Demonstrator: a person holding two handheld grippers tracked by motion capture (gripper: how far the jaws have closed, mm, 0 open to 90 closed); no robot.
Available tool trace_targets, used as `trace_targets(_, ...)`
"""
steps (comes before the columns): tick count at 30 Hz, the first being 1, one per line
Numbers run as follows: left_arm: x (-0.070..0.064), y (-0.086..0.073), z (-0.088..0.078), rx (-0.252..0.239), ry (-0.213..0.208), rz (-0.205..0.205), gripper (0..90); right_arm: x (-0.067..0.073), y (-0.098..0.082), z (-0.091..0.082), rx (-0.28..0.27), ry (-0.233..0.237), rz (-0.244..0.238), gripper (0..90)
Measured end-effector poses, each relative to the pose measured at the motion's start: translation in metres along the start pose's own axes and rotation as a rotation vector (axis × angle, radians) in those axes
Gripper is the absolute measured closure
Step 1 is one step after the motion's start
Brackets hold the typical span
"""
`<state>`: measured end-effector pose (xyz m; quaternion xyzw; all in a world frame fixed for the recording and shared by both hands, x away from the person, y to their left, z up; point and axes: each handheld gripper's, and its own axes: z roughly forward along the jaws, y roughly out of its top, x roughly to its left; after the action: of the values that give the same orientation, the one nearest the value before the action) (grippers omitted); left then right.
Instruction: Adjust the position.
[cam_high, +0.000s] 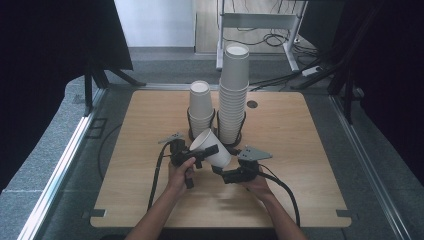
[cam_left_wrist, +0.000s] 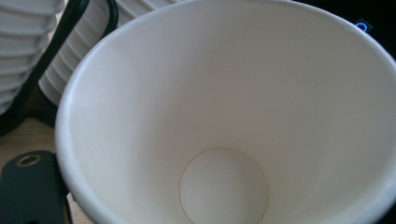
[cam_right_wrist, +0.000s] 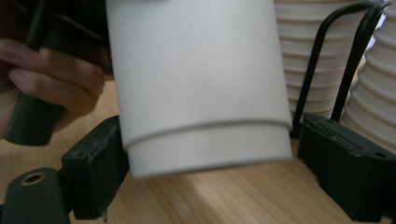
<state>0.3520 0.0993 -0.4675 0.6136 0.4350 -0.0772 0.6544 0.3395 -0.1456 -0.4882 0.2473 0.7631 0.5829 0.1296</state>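
A smooth white paper cup, tapered and tilted, hangs above the wooden table. The left gripper clamps its rim; the right gripper straddles its base, left pad touching. Ribbed cup stacks stand behind.

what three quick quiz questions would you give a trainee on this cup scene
1. True or false: the paper cup between the grippers stands upright on the table.
2. In the high view, which is taller: A, the left stack, or B, the right stack?
3. Fill in: the jaws of the right gripper flank the cup's ____.
Key: 1 false, it is tilted; 2 B; 3 base.
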Motion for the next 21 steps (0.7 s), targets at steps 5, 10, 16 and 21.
trace_targets(5, -0.004, 0.001, -0.005, -0.003, 0.018, 0.039, 13.3, 0.000, -0.001, 0.001, 0.023, -0.007, 0.005, 8.4)
trace_targets(10, -0.005, 0.004, -0.011, -0.019, 0.022, 0.058, 13.4, 0.000, -0.004, 0.001, 0.063, -0.009, 0.001, 6.4)
trace_targets(16, -0.004, 0.007, -0.019, -0.038, 0.043, 0.077, 13.4, 0.001, -0.009, -0.001, 0.077, -0.019, -0.003, 6.9)
trace_targets(21, -0.001, 0.007, -0.028, -0.049, 0.061, 0.087, 13.5, 0.003, -0.010, -0.004, 0.086, -0.012, -0.008, 6.9)
